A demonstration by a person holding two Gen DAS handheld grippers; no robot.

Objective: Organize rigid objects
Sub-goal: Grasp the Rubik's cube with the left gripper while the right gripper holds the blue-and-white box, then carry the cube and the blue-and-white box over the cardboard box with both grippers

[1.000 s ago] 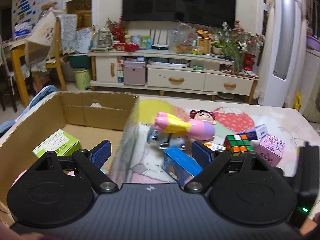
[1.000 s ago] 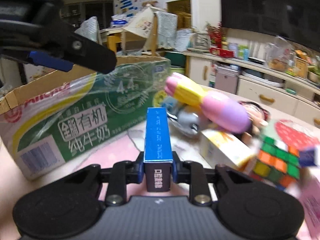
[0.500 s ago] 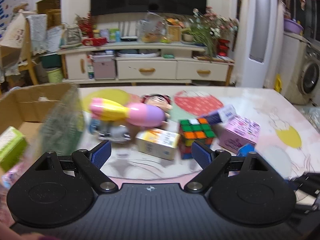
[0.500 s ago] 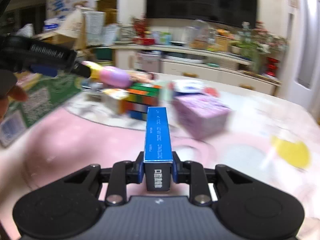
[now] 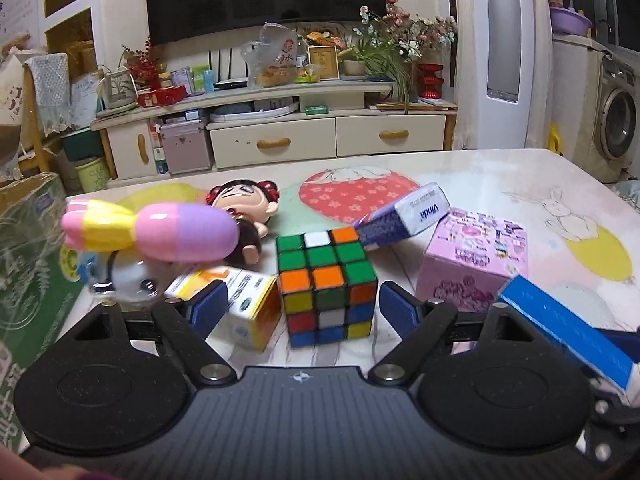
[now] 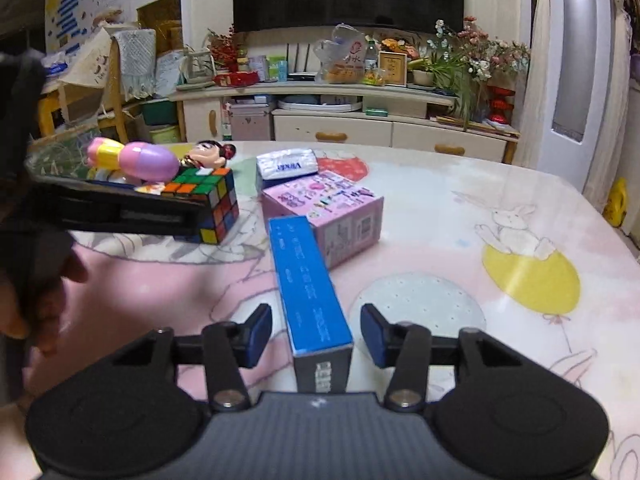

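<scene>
My left gripper (image 5: 303,307) is open, with a Rubik's cube (image 5: 326,284) standing on the table between its fingers. My right gripper (image 6: 316,340) is open around a long blue box (image 6: 308,280) that lies on the table between its pads without touching them; the box also shows at the right of the left wrist view (image 5: 568,330). A pink box (image 5: 476,260), a Vinda tissue pack (image 5: 404,216), a yellow-white small box (image 5: 240,300), a pink-and-purple toy (image 5: 156,232) and a doll (image 5: 244,204) lie around the cube.
A green-printed cardboard box (image 5: 28,264) stands at the left table edge. The pink tablecloth (image 6: 480,240) stretches to the right. A TV cabinet (image 5: 280,128) stands beyond the table. The left gripper's body (image 6: 112,212) crosses the right wrist view beside the cube.
The left gripper swung right from the cardboard box to the cube. The right gripper carried the blue box away from the cardboard box, then opened and let it go on the table.
</scene>
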